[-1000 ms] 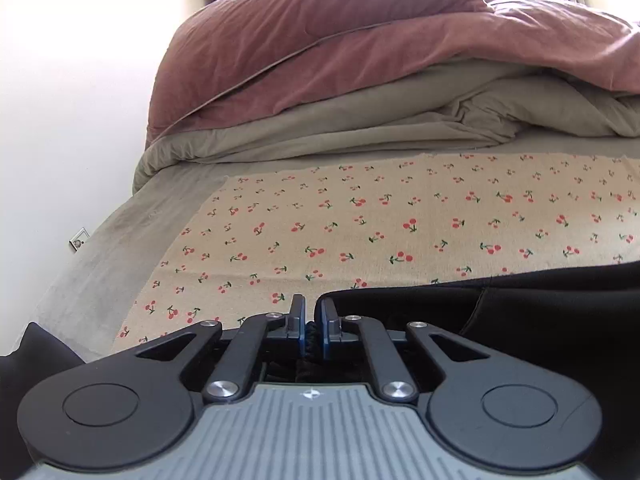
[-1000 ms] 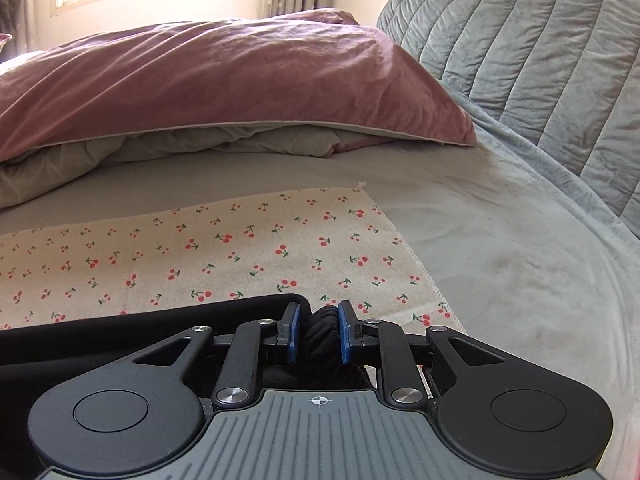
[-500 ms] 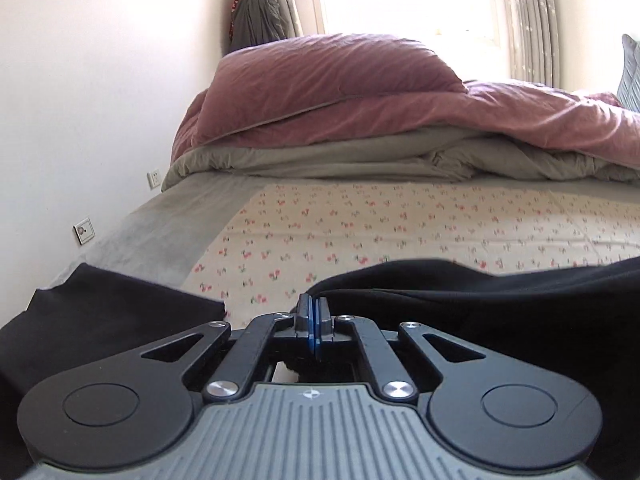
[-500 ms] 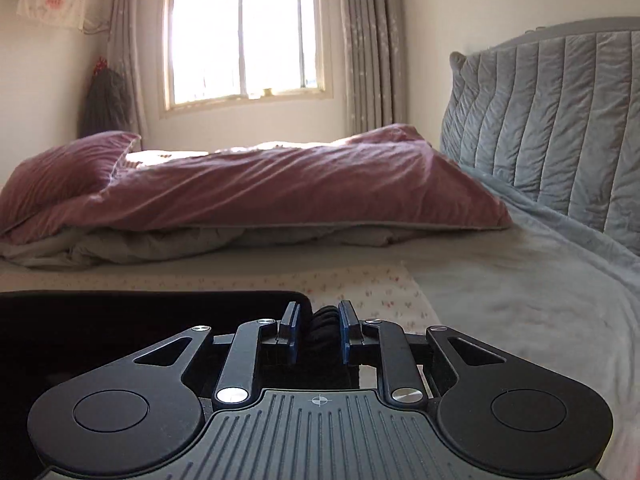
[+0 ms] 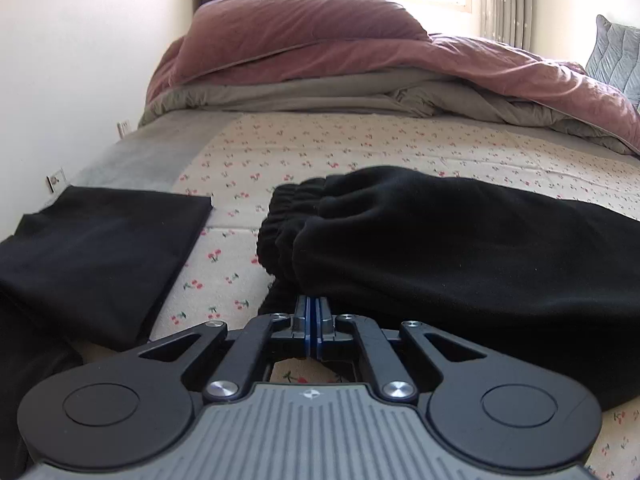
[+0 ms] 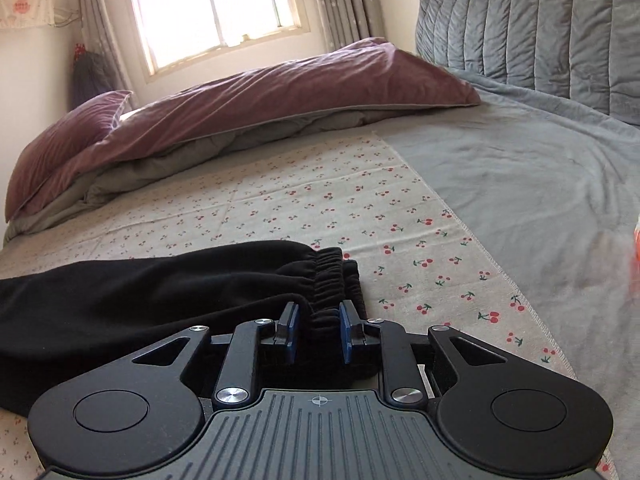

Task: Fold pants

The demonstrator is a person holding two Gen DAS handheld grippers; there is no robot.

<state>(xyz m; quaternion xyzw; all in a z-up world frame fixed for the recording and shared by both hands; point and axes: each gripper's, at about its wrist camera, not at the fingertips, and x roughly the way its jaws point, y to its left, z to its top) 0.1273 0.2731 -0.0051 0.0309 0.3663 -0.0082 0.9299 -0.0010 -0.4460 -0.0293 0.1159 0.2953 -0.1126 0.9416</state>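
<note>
Black pants (image 5: 460, 248) lie bunched on the cherry-print cloth (image 5: 320, 152), elastic waistband (image 5: 280, 216) facing the left wrist camera. My left gripper (image 5: 312, 320) is shut on the pants' near edge. In the right wrist view the same pants (image 6: 160, 292) stretch leftward, their gathered waistband (image 6: 332, 280) lying between the fingers of my right gripper (image 6: 319, 332); its jaws stand partly apart around the waistband, holding it.
A flat folded black garment (image 5: 100, 248) lies on the left of the bed. A pink duvet (image 5: 320, 48) over grey bedding is piled at the far side. A grey quilted headboard (image 6: 540, 28) and grey sheet (image 6: 540, 184) are on the right.
Both grippers have pulled back and risen with the pants; the pants now lie folded further over on the cloth. The left jaws closed tight. The right jaws look slightly wider.
</note>
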